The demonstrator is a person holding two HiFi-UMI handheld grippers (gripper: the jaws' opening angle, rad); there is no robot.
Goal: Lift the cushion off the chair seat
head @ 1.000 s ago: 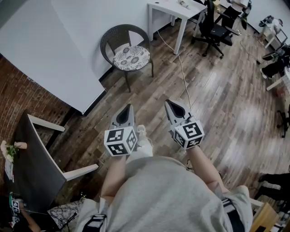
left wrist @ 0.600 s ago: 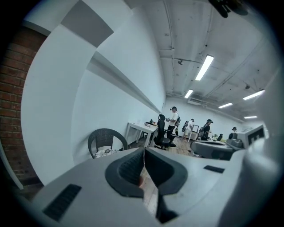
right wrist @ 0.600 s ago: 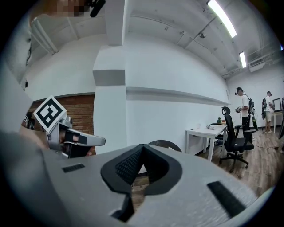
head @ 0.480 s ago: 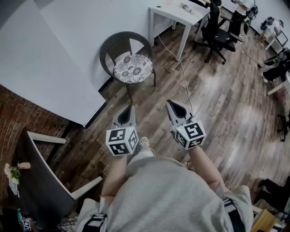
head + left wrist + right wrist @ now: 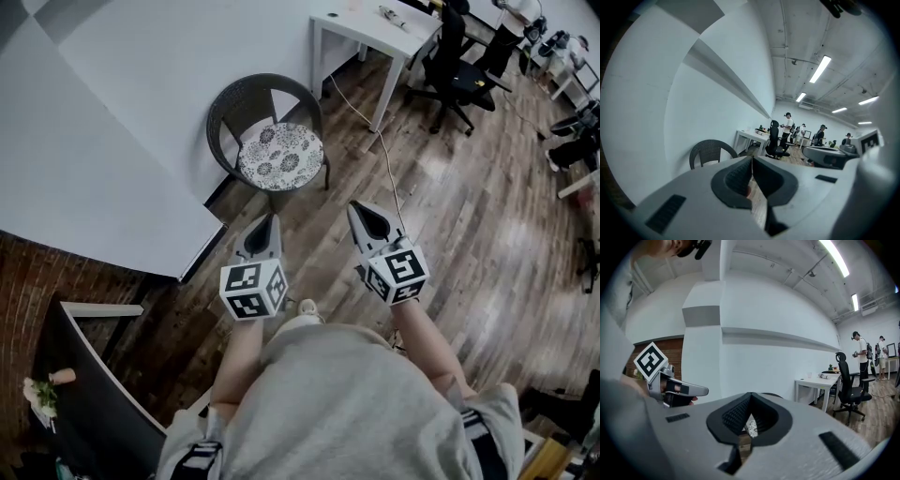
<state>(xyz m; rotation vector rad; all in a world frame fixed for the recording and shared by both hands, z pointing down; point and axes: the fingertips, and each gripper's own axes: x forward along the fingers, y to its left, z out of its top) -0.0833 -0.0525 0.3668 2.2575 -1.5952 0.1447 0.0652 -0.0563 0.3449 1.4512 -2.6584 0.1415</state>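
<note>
Now one cushion (image 5: 280, 157) lies on one chair (image 5: 228, 101). Two tools point at it: the left hand-held gripper (image 5: 269, 218) and the right hand-held gripper (image 5: 354, 207), both pressed together, well apart from the chair.

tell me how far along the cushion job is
Done: nothing yet; the patterned cushion lies on the seat of the wicker chair. In hand: the approach; the left gripper and right gripper are held out towards the chair, well short of it, both shut and empty. Left: reach the chair, open the jaws, grip the cushion and lift it off.
</note>
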